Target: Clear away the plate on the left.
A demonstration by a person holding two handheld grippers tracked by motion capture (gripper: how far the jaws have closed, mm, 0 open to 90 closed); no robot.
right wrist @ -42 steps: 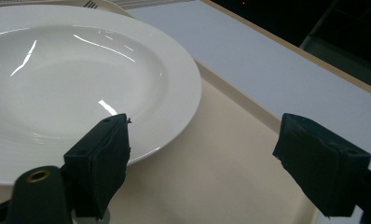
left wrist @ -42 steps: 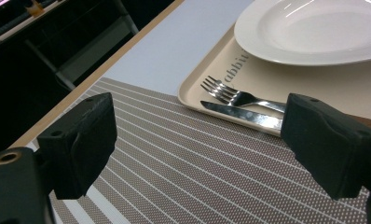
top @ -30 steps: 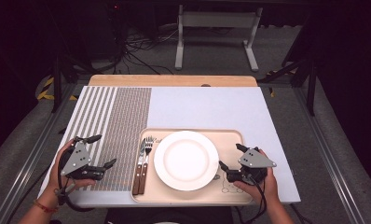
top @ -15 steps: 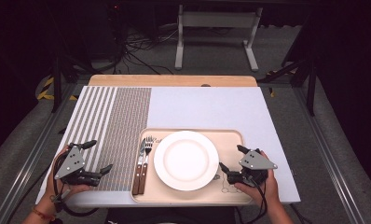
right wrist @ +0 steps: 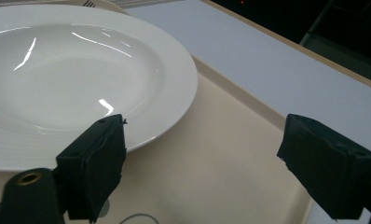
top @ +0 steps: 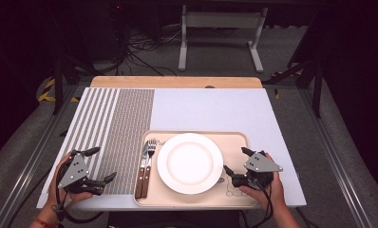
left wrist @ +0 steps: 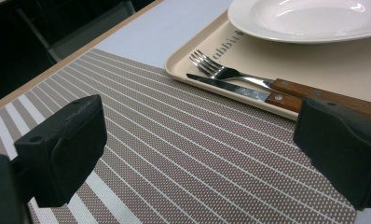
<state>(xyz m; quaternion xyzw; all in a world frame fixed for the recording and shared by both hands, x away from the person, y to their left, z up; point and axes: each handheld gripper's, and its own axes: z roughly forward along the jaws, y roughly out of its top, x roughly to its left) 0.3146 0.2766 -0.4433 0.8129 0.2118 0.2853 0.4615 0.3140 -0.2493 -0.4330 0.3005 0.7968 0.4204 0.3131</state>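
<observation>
High view: While you hold both tools low, your left tool (top: 101, 164) spreads over the striped placemat (top: 125, 123); your right tool (top: 237, 160) gapes beside the white plate (top: 189, 162).
Left gripper view: jaws just widened, empty; fork (left wrist: 221, 71), knife (left wrist: 230, 87) on the tray (left wrist: 314, 60).
Right gripper view: spread beside the plate rim.

round white plate (top: 190, 162), empty, flat on tray (top: 234, 142); wood-handled fork (top: 149, 159) and knife (top: 142, 164) lying side by side just left of it.

Overhead light brightens the table (top: 215, 109); surroundings stay dark, glare streaks the plate (right wrist: 72, 79), near jaws blurred
</observation>
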